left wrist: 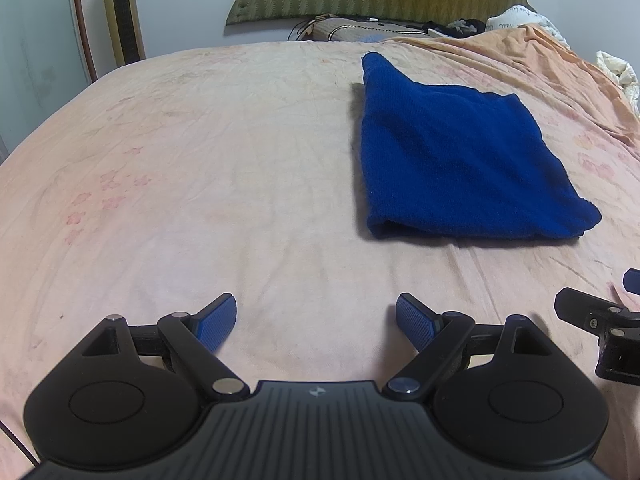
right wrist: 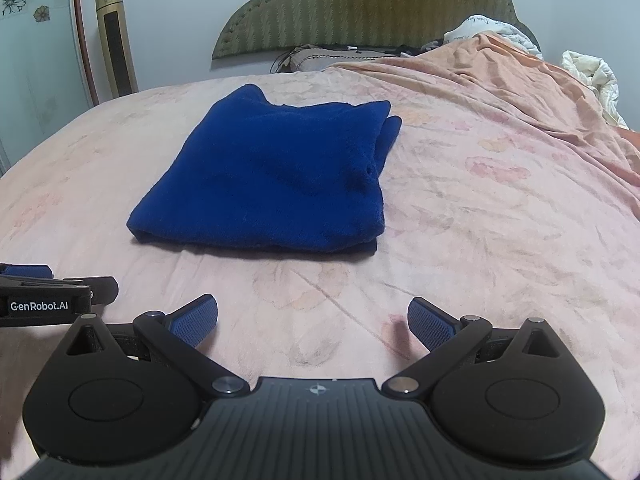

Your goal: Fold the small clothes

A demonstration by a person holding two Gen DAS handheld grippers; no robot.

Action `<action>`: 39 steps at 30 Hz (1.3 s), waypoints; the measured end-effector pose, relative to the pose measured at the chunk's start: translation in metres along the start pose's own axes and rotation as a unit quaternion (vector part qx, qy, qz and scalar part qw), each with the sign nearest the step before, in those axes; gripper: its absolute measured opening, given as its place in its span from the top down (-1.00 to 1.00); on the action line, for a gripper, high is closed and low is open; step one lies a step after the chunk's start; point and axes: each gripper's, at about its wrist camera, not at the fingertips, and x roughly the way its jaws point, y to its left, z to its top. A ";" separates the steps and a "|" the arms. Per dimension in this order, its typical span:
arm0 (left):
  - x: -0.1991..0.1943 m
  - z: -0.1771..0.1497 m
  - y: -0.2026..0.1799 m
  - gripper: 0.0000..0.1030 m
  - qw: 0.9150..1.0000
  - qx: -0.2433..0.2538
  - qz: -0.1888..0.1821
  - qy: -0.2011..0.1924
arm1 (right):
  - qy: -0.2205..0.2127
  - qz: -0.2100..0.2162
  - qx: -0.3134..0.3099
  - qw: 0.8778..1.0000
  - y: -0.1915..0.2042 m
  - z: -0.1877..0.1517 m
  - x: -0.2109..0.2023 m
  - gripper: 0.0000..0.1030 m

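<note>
A dark blue knitted garment (left wrist: 460, 164) lies folded into a rough square on the pink bed sheet (left wrist: 200, 160). It also shows in the right wrist view (right wrist: 272, 176), with one corner sticking out toward the headboard. My left gripper (left wrist: 316, 322) is open and empty, low over the sheet, short of the garment and to its left. My right gripper (right wrist: 312, 324) is open and empty, near the garment's front edge. Each gripper shows at the other view's side edge.
A green padded headboard (right wrist: 360, 4) stands at the far end. A rumpled orange cover (right wrist: 520, 80) and white bedding (right wrist: 592, 76) lie at the far right. A gold tower fan (right wrist: 114, 40) stands by the wall at left. Cables and small items lie on a pillow (left wrist: 360, 28).
</note>
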 end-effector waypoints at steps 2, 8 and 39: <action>0.000 0.000 0.000 -0.69 1.000 0.000 0.000 0.000 | 0.000 0.001 -0.001 1.000 0.000 0.000 0.000 -0.99; -0.002 -0.001 0.000 -0.69 1.000 -0.001 0.000 -0.001 | 0.001 0.000 0.000 1.000 0.001 -0.001 0.001 -0.99; -0.001 0.000 -0.001 -0.69 1.000 0.005 0.003 0.000 | 0.001 0.002 0.005 1.000 -0.002 -0.005 0.002 -0.99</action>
